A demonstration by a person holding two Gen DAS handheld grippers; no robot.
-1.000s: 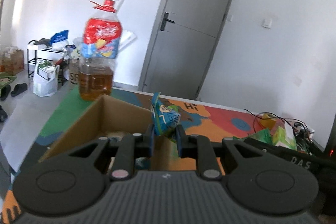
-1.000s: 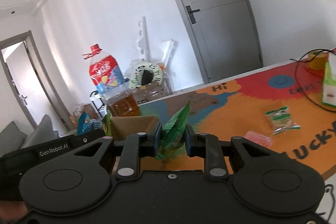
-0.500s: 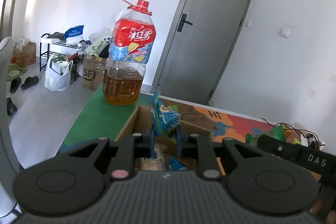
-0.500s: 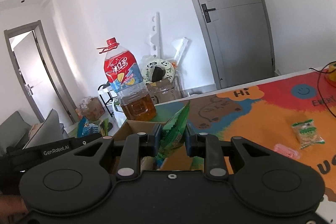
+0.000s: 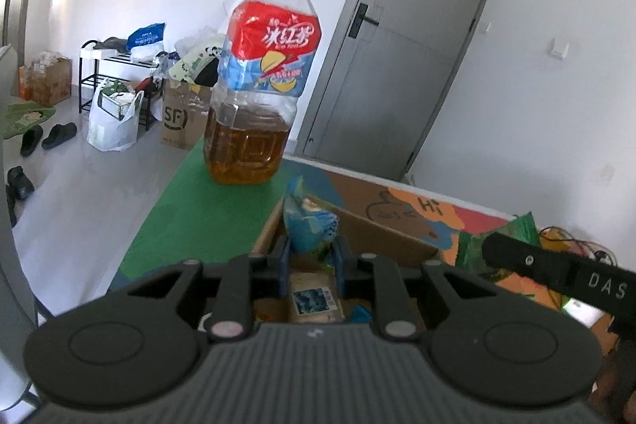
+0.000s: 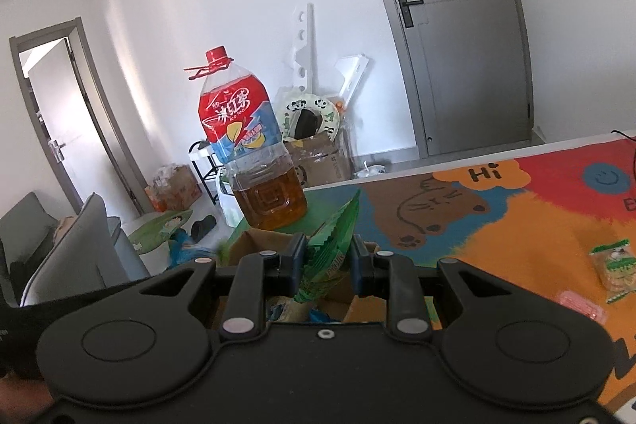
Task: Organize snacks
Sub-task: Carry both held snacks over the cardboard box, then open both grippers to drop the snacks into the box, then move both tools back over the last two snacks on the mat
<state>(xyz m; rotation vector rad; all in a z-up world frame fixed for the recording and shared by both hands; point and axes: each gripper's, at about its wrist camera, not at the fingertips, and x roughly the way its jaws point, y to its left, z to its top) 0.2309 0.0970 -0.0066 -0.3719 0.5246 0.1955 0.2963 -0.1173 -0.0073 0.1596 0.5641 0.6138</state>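
My left gripper (image 5: 312, 257) has a blue snack packet (image 5: 310, 225) between its pads, which still touch it while the jaws are opening. It hangs over an open cardboard box (image 5: 381, 225) that holds several snacks (image 5: 314, 297). My right gripper (image 6: 328, 265) is shut on a green snack packet (image 6: 332, 245), above the same box (image 6: 254, 241). In the left wrist view, the right gripper's black body (image 5: 556, 273) and its green packet (image 5: 516, 237) show at the right, beside the box.
A large iced-tea bottle (image 5: 258, 106) (image 6: 254, 161) stands on the green end of the colourful mat, just behind the box. Two loose packets, green-white (image 6: 614, 269) and pink (image 6: 580, 306), lie on the orange part. Cables (image 5: 572, 245) sit at the far right.
Both grippers have travelled left along the table with their packets. The bottle has grown larger and more central, and the box now sits right under the fingers.
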